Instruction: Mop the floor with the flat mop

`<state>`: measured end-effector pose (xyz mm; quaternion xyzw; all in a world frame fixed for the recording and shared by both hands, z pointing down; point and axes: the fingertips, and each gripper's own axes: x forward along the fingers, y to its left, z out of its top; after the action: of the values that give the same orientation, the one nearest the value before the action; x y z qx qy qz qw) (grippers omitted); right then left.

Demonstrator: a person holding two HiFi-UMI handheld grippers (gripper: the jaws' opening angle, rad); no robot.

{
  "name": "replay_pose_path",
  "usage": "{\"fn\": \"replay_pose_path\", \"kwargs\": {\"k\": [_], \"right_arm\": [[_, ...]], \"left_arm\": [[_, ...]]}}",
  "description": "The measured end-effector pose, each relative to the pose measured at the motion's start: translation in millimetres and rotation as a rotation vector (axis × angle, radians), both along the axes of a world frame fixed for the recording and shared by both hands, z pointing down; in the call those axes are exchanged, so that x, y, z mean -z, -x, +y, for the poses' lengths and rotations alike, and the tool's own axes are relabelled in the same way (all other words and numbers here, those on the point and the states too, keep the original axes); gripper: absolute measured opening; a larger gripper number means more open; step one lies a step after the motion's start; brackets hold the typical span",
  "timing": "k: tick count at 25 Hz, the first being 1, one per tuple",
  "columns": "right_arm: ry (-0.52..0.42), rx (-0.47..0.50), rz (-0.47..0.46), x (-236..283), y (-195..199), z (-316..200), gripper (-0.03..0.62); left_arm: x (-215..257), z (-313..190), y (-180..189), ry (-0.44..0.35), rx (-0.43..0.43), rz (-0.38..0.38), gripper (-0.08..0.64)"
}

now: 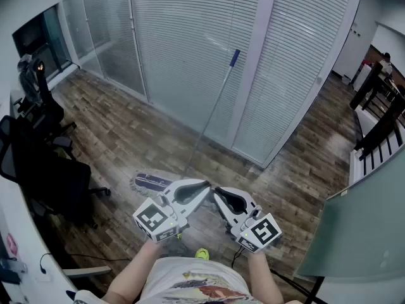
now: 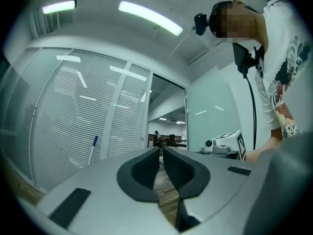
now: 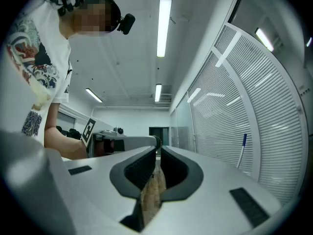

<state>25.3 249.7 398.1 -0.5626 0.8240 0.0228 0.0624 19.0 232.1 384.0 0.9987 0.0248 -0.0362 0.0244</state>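
Observation:
The flat mop leans against the blinds-covered glass wall: its thin pole [image 1: 212,109] rises to a blue grip tip [image 1: 235,57], and its fringed pad [image 1: 150,183] lies on the wood floor. My left gripper [image 1: 206,185] and right gripper [image 1: 216,192] hover side by side over the floor, tips almost meeting just right of the pad, clear of the pole. Both are shut with nothing between the jaws. In the left gripper view the left gripper [image 2: 161,150] is level and the mop's blue tip [image 2: 95,140] shows at left. The right gripper view shows the right gripper [image 3: 159,148] and the mop's tip [image 3: 244,139].
Black office chairs [image 1: 47,176] and a white desk edge [image 1: 25,246] stand at the left. A frosted glass partition [image 1: 364,227] and dark railings [image 1: 380,116] are at the right. The glass wall with white blinds [image 1: 209,49] runs across the back. A cable [image 1: 237,255] lies on the floor by my feet.

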Motion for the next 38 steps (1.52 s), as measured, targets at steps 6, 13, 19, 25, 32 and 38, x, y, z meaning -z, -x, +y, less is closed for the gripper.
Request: {"fn": "replay_pose_path", "kwargs": {"k": [6, 13, 19, 25, 32, 38], "right_arm": [[-0.002, -0.009, 0.000, 5, -7, -2, 0.043], [-0.007, 0.019, -0.044, 4, -10, -2, 0.043], [0.011, 0.028, -0.077, 1, -20, -6, 0.043], [0.036, 0.037, -0.058, 0, -25, -23, 0.043], [0.064, 0.042, -0.046, -8, -30, -79, 0.043], [0.097, -0.026, -0.012, -9, -55, -154, 0.043]], "left_arm": [[4, -3, -5, -0.018, 0.020, -0.010, 0.032], [0, -4, -11, -0.014, 0.024, -0.014, 0.032], [-4, -7, -16, -0.009, 0.031, -0.026, 0.032], [-8, -18, -18, -0.006, 0.043, -0.046, 0.032], [-18, -74, -23, 0.011, 0.058, -0.055, 0.032], [-18, -150, -48, 0.033, 0.015, -0.032, 0.032]]}}
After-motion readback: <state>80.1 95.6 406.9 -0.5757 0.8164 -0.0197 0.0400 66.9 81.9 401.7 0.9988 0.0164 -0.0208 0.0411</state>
